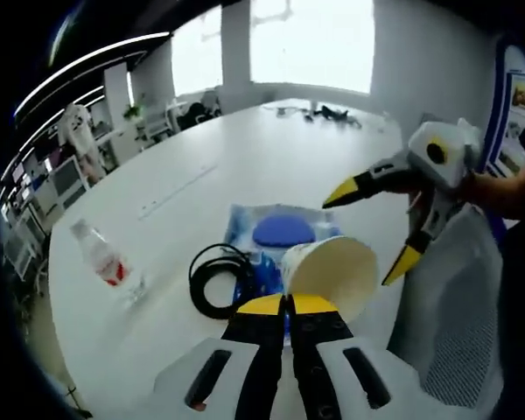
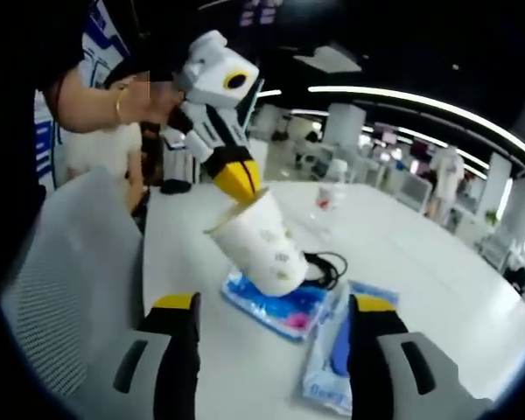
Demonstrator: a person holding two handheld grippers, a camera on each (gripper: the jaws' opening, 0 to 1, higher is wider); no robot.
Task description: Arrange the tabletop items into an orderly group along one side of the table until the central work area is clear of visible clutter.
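Observation:
My left gripper [image 1: 288, 304] is shut on the rim of a white paper cup [image 1: 332, 271]. In the right gripper view the same left gripper [image 2: 236, 184] comes in from the upper left and holds the cup [image 2: 261, 245] tilted above the table. My right gripper [image 2: 274, 303] stands wide open, with nothing between its jaws, short of the cup. In the left gripper view the right gripper [image 1: 372, 229] hangs open to the right of the cup. Below the cup lie a blue packet [image 2: 276, 311] and a blue-and-clear pouch [image 1: 280, 232]. A black cable coil [image 1: 214, 280] and a plastic water bottle [image 1: 101, 258] lie to the left.
The long white table [image 1: 245, 166] runs on toward bright windows, with small dark items at its far end [image 1: 332, 114]. A grey mesh chair [image 1: 455, 306] stands at the near edge. A person's arm [image 2: 96, 101] holds the left gripper. More desks and chairs fill the office behind.

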